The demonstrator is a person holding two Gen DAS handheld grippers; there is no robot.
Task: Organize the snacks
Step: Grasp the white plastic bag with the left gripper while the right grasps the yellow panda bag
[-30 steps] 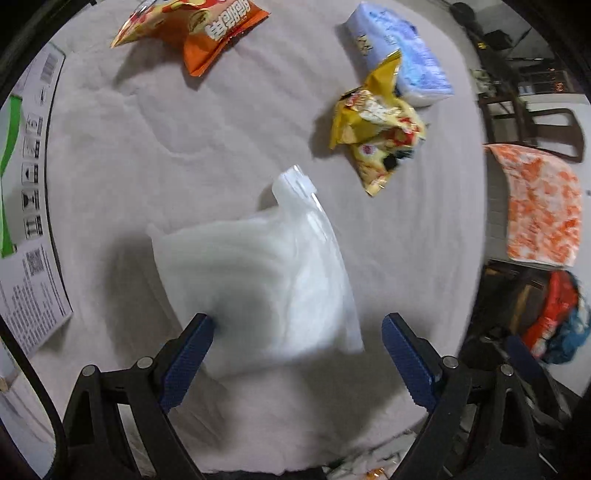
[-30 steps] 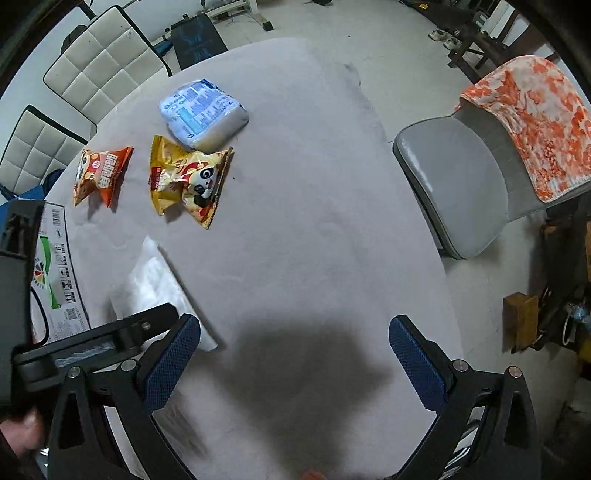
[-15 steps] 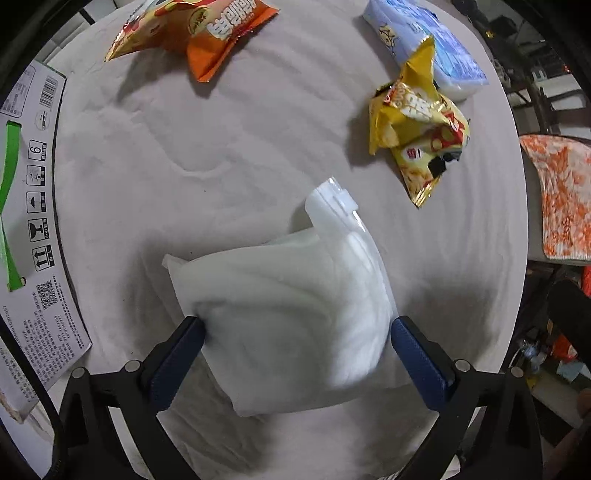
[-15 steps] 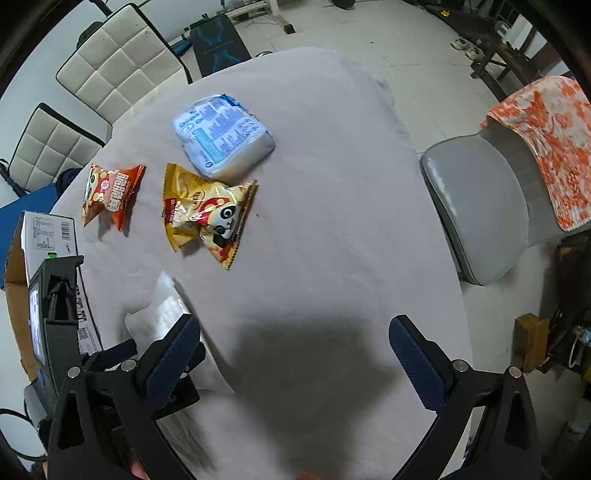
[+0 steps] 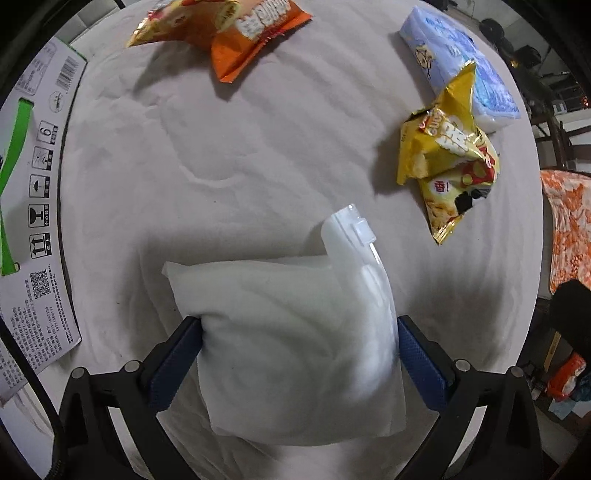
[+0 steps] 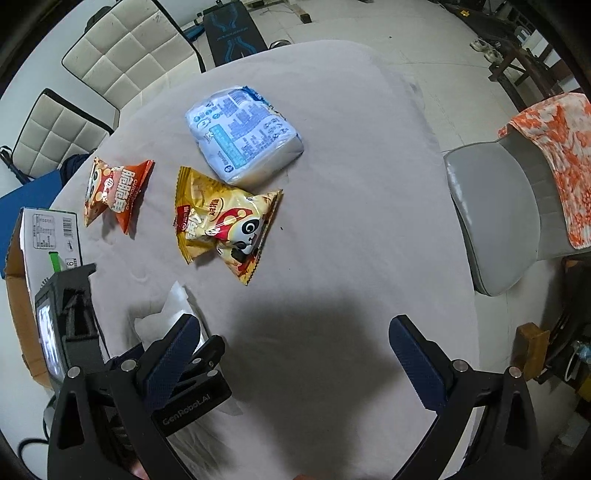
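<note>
Left gripper (image 5: 299, 363): jaws just opened to full width, straddling white zip pouch (image 5: 295, 343) on table (image 5: 258, 147). Right gripper (image 6: 295, 360): wide open, empty.

The left gripper (image 5: 299, 354) is pointing down at the grey-clothed bench (image 5: 258, 155), its blue jaws, having just been opening, standing wide at either side of a translucent white zip-top plastic bag (image 5: 291, 343). Beyond the gripper, a crinkled yellow snack packet (image 5: 448, 155) is lying up-right, touching a pale blue wrapped pack (image 5: 461, 62). An orange snack packet (image 5: 236, 29) is lying far ahead, and a printed white cardboard box (image 5: 33, 206) is sitting left.
</note>
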